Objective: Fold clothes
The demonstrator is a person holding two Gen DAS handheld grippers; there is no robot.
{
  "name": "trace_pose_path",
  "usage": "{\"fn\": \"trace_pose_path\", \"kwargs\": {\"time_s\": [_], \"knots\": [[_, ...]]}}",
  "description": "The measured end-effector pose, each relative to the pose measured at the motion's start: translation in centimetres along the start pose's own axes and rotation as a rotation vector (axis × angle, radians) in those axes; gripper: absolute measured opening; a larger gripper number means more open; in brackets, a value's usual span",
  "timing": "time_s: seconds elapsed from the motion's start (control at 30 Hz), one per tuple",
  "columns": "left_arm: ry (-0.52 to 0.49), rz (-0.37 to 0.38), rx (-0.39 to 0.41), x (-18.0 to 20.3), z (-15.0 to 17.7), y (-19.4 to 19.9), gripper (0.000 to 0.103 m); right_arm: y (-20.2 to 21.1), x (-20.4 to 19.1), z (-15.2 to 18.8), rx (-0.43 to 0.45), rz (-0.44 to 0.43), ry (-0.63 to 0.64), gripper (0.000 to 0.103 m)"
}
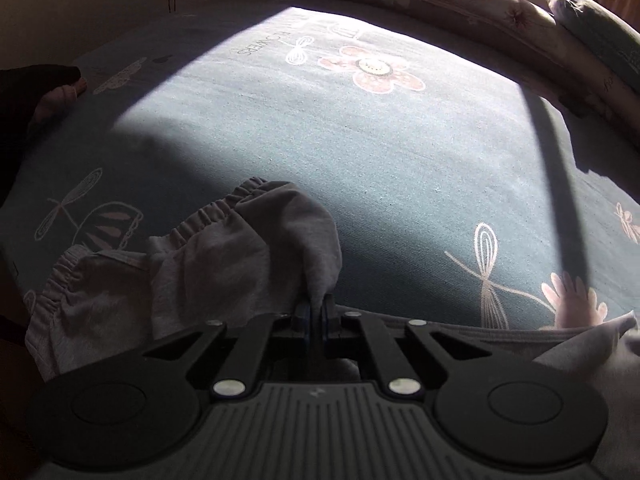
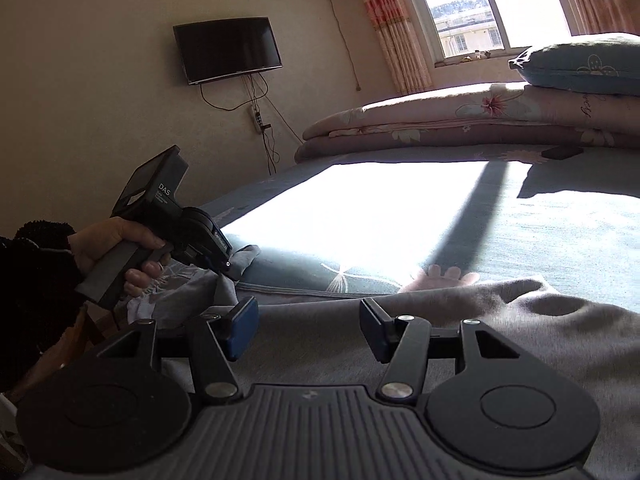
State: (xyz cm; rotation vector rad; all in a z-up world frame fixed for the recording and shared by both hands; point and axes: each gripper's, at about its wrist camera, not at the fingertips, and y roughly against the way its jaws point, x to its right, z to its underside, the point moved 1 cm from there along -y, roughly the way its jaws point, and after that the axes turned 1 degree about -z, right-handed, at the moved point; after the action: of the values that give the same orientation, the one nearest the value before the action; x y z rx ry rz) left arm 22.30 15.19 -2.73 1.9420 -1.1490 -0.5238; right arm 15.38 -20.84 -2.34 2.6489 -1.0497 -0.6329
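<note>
A grey garment (image 1: pixel 224 264) with a gathered elastic waistband lies bunched on the blue bedsheet (image 1: pixel 360 152) near its front edge. My left gripper (image 1: pixel 317 312) is shut on a raised fold of that grey cloth, which rises in a peak between the pads. In the right wrist view the same grey garment (image 2: pixel 460 320) spreads flat across the foreground. My right gripper (image 2: pixel 308 332) hovers just above it, open, with nothing between its blue pads. A hand holds the left gripper (image 2: pixel 224 266) at the left, pinching the cloth there.
Folded floral quilts (image 2: pixel 440 120) and a blue pillow (image 2: pixel 580 64) are stacked at the far side of the bed. A wall-mounted TV (image 2: pixel 228 50) and a window (image 2: pixel 500 4) lie beyond. A dark sleeve and fingers (image 1: pixel 48 92) rest at the bed's left edge.
</note>
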Motion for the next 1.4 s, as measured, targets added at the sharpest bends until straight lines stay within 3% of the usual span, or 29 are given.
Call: {"fn": "trace_pose_path", "kwargs": {"time_s": [0.17, 0.33, 0.43, 0.53, 0.6, 0.67, 0.8, 1.0, 1.1, 1.27, 1.4], "knots": [[0.146, -0.067, 0.133, -2.9, -1.6, 1.2, 0.003, -0.2, 0.8, 0.0, 0.001, 0.011, -0.021, 0.061], [0.15, -0.072, 0.044, -3.4, -1.6, -1.2, 0.006, -0.7, 1.2, 0.2, -0.013, 0.026, -0.036, 0.061], [0.189, -0.005, 0.017, -4.2, -0.8, -0.8, 0.012, -0.8, 1.3, 0.2, -0.017, 0.028, -0.036, 0.063], [0.211, 0.037, 0.061, -5.2, -0.6, 1.3, 0.028, -0.9, 1.2, 0.2, -0.02, 0.031, -0.032, 0.065], [0.233, 0.059, 0.108, -6.1, -0.2, 3.3, 0.052, -0.9, 1.2, 0.3, -0.022, 0.031, -0.035, 0.065], [0.255, 0.086, 0.16, -7.0, 0.5, 5.0, 0.058, -0.9, 1.1, 0.3, -0.022, 0.031, -0.036, 0.065], [0.331, 0.117, 0.158, -9.3, 3.0, 5.7, 0.072, -0.8, 1.0, 0.3, -0.02, 0.024, -0.04, 0.065], [0.552, 0.305, 0.025, -12.5, 7.6, 1.1, 0.072, -0.6, 1.0, 0.4, -0.017, 0.021, -0.049, 0.066], [0.67, 0.369, 0.015, -13.7, 8.6, -0.7, 0.072, -0.6, 1.2, 0.5, -0.019, 0.022, -0.059, 0.066], [0.714, 0.346, 0.138, -15.9, 6.2, -1.5, 0.074, -0.9, 1.4, 0.8, -0.025, 0.037, -0.056, 0.066], [0.662, 0.316, 0.133, -16.8, 3.3, -3.6, 0.069, -1.7, 1.5, 1.0, -0.043, 0.036, -0.057, 0.066]]}}
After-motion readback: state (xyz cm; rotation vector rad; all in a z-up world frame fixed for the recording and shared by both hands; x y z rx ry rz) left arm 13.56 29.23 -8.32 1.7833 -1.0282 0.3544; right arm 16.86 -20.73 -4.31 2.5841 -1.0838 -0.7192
